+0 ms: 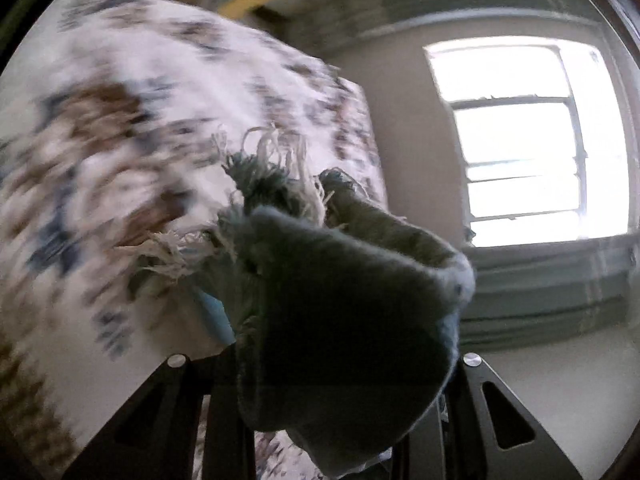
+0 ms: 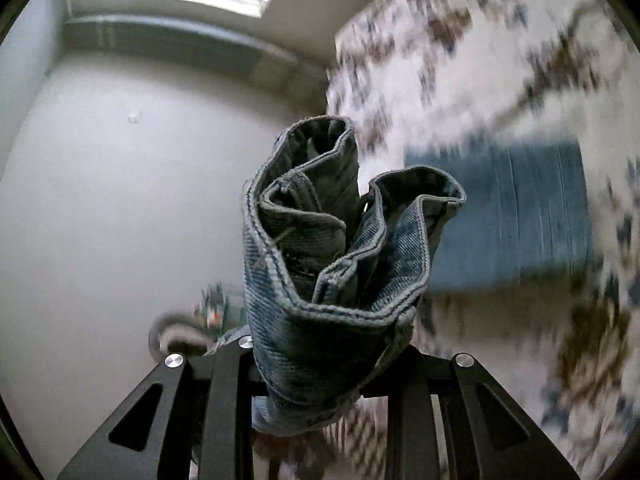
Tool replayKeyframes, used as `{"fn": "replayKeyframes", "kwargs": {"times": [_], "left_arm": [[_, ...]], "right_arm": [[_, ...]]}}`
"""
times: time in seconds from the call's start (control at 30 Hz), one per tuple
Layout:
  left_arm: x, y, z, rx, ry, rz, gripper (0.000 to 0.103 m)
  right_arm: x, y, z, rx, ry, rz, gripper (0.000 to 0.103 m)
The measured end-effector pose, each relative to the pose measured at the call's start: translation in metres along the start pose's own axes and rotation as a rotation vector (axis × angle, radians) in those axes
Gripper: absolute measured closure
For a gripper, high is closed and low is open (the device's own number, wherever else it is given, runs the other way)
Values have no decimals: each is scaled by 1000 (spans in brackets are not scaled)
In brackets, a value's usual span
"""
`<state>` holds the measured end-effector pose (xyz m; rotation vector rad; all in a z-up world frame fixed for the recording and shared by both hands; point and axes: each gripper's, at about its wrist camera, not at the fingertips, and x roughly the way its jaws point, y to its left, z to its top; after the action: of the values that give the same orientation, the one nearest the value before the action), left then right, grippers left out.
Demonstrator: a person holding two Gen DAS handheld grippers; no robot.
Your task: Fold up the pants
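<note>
Presently: left gripper [image 1: 320,380] clamps frayed hem of jeans [image 1: 340,280]; right gripper [image 2: 320,376] clamps stitched denim edge [image 2: 336,264]; both bunches above patterned bedspread [image 2: 480,60]; garment's long axis spans between grippers.

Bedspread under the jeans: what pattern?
White bedspread with blurred brown and dark blue blotches; shows best in right wrist view.
</note>
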<state>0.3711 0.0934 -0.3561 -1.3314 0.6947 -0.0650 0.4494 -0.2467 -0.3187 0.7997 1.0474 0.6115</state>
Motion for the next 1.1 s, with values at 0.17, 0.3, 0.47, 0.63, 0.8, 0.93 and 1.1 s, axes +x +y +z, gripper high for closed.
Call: {"fn": "replayKeyframes", "kwargs": {"times": [0.17,0.3,0.47,0.63,0.8,0.93,1.1], "left_arm": [[107,-12,36,148,108,-80,79],[203,57,35,217,252,-7,79],[241,133,13,224,371,126,79],[233,141,9,229,401,161,74],[207,111,5,338,435,325,42],[172,66,-16,667,297,515,5],[157,34,-47,914,294,653,5]], "right_arm": [[10,-39,55,9,-163,-30,77],[40,-140,55,61,-187,-105,77],[69,-249,10,267,-145,-153,76],[75,-269,-1,358,-151,-128,60],[61,-254,9,357,-99,-236,3],[49,-189,1,98,-50,-558,2],[47,-111,-33,-144,-36,-915,2]]}}
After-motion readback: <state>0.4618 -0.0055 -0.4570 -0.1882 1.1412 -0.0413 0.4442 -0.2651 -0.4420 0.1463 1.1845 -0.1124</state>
